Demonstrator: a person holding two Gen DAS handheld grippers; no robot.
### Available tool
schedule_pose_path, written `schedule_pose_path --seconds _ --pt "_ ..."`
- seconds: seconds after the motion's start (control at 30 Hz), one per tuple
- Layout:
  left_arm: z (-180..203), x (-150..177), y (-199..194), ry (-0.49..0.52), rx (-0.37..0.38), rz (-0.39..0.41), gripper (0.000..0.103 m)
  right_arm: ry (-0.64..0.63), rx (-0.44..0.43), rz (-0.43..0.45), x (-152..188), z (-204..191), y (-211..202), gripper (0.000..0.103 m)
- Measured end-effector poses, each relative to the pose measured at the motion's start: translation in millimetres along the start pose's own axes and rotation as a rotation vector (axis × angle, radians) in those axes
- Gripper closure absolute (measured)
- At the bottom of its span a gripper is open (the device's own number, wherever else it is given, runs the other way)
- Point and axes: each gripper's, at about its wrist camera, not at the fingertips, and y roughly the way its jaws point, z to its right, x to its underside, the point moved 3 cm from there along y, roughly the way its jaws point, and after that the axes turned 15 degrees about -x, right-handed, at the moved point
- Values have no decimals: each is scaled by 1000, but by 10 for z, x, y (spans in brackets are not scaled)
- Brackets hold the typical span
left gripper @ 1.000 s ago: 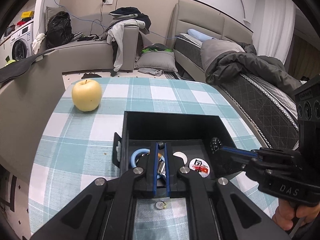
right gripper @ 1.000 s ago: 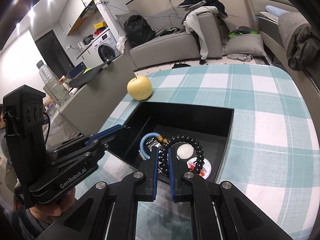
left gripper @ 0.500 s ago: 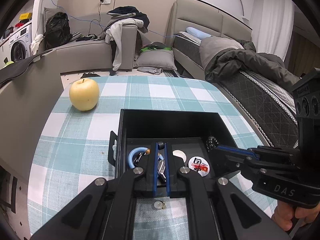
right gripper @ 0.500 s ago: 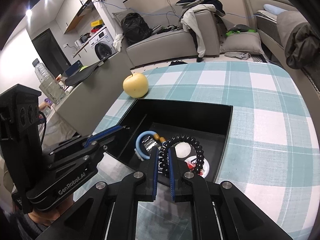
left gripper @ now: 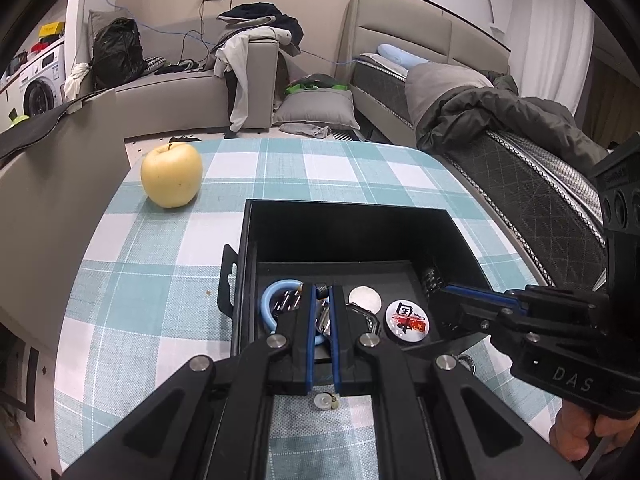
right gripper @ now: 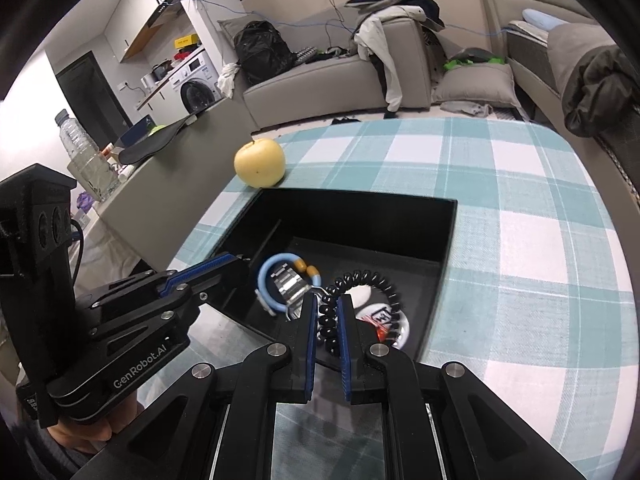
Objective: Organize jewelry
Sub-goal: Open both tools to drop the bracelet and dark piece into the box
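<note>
An open black box (left gripper: 348, 220) (right gripper: 448, 240) sits on the checked tablecloth. Inside lie a light blue bangle (left gripper: 268, 300) (right gripper: 264, 276), a metal watch band (right gripper: 290, 284), a white disc (left gripper: 364, 298) and a round badge (left gripper: 406, 318). My right gripper (right gripper: 328, 312) is shut on a black bead bracelet (right gripper: 362, 278) and holds it over the box's near right part. My left gripper (left gripper: 322, 300) is shut, its tips over the box's near wall above the watch band, and seems to hold nothing. A small earring (left gripper: 326, 402) lies on the cloth under it.
A yellow apple (left gripper: 172, 176) (right gripper: 260, 162) stands on the table beyond the box's far left corner. A small metal ring (left gripper: 464, 360) lies by the box's near right corner. The table's left edge drops off next to a grey sofa back.
Both grippers have shifted slightly. The right one still holds the bead bracelet, now a little lower and further into the box. The left one stays shut.
</note>
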Motion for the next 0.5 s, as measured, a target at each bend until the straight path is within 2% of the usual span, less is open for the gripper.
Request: schedule_pose_path --seconds 0.17,0.27,0.33,0.37,0.43,0.47,0.5 --pt "23 8 24 -5 -2 -13 101 -7 5 13 -29 -5 -60 91" --pt "20 10 27 -11 -7 -20 101 -23 5 39 -46 -28 -164 75" --pt "12 7 9 -23 3 -24 100 -27 -5 67 -58 -31 -257 57" --pt "14 3 -12 -25 7 -20 97 -27 -6 80 -65 -31 -307 55" --pt "16 -3 -62 -29 13 -17 85 -26 -7 98 -66 -24 -417 41" --pt "11 -4 -87 -35 16 -21 70 -23 -2 104 -67 -19 -461 34" --pt "-2 -2 -112 -45 18 -34 52 -21 3 111 -64 -11 -510 21"
